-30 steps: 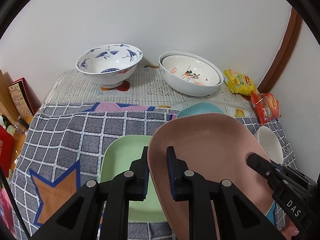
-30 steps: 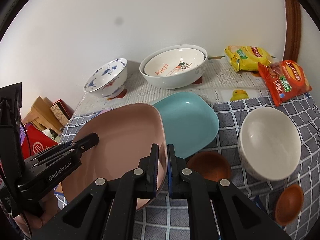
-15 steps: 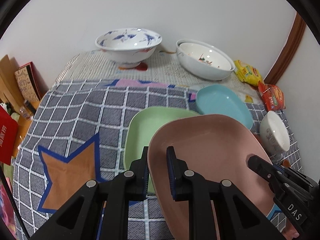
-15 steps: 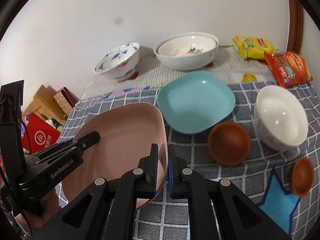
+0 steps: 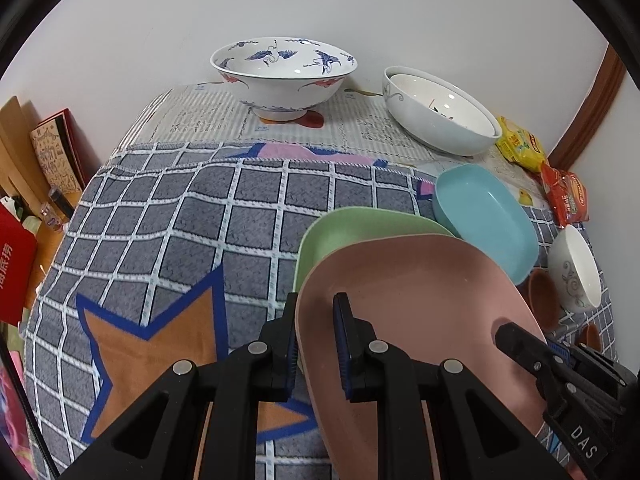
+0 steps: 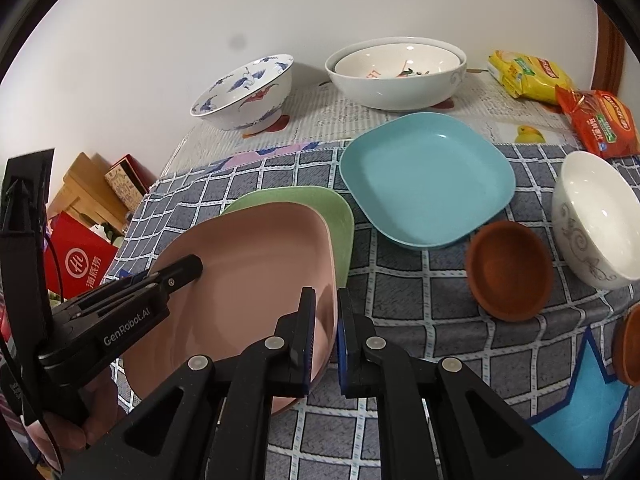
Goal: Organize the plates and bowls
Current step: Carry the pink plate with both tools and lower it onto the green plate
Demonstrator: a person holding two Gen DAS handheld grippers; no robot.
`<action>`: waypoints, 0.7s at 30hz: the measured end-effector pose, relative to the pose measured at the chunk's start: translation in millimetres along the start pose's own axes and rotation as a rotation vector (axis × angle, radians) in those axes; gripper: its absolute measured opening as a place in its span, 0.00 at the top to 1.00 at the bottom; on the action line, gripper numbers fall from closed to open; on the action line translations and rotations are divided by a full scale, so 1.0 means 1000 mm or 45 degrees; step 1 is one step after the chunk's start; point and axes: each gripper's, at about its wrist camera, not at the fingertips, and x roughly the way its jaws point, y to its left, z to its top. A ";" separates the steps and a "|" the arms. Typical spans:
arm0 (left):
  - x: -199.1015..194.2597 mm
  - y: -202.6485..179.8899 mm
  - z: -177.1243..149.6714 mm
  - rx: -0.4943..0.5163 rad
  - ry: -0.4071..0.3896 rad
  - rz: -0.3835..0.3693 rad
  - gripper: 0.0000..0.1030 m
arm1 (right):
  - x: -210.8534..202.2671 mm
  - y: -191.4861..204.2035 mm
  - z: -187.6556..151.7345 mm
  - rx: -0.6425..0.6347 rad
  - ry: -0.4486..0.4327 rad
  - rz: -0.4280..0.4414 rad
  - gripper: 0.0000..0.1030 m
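A pink plate (image 5: 420, 300) (image 6: 248, 280) hangs just above a green plate (image 5: 352, 228) (image 6: 320, 204) and covers most of it. My left gripper (image 5: 316, 320) is shut on the pink plate's left rim. On the opposite rim my right gripper (image 6: 324, 320) is shut as well. Each gripper shows in the other's view: the right one (image 5: 504, 332), the left one (image 6: 188, 268). A teal plate (image 5: 488, 216) (image 6: 428, 180) lies to the right of the green one on the checked cloth.
At the back stand a blue-and-white bowl (image 5: 284, 76) (image 6: 244, 92) and two nested white bowls (image 5: 440, 112) (image 6: 396, 72). A small white bowl (image 6: 596, 216) and two brown dishes (image 6: 508, 272) (image 6: 628, 348) sit right. Snack packets (image 6: 528, 76) lie far right. Boxes stand beyond the table's left edge.
Both grippers have carried the pink plate downward and over the green plate. The green plate now shows only past the pink plate's far edge. Both grips are unchanged.
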 end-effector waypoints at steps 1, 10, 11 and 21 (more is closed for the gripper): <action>0.001 0.000 0.002 0.002 -0.003 0.000 0.85 | 0.002 0.001 0.001 -0.003 0.000 -0.002 0.90; 0.019 -0.001 0.016 0.023 -0.017 0.011 0.85 | 0.017 0.002 0.009 -0.025 0.004 -0.019 0.88; 0.020 -0.002 0.018 0.027 -0.022 0.017 0.85 | 0.019 0.001 0.009 -0.029 0.004 -0.020 0.88; 0.034 0.000 0.029 0.017 -0.025 0.002 0.85 | 0.032 0.009 0.013 -0.126 -0.008 -0.084 0.86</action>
